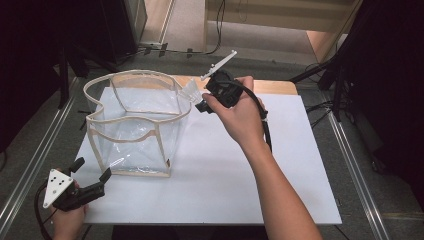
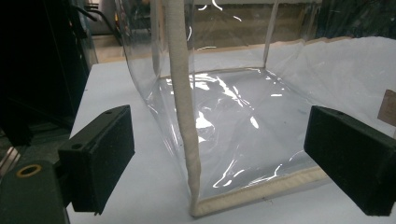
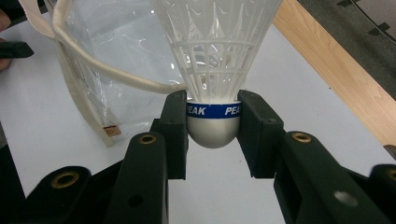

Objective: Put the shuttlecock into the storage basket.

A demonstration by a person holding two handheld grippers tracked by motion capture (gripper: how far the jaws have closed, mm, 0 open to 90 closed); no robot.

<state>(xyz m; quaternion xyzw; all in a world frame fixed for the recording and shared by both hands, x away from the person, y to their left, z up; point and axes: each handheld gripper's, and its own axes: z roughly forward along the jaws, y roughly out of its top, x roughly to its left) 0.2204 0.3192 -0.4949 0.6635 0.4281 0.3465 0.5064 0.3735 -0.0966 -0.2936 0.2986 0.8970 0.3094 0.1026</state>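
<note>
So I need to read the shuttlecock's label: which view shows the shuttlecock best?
The right gripper view: the shuttlecock sits close up, its blue band readable, clamped at the base between the jaws. The high view shows it small by the clear bag's rim.

A white board (image 1: 235, 170) serves as the work surface, laid over a wooden table (image 1: 272, 86) whose pale brown top shows as a strip along the far edge; the board's surface is matte and plain; 1 thing stands directly on it, a clear plastic bag (image 1: 132, 125) with cream fabric trim, upright and open at the top, set toward the board's left half; grey floor (image 1: 360, 165) surrounds the table.
</note>
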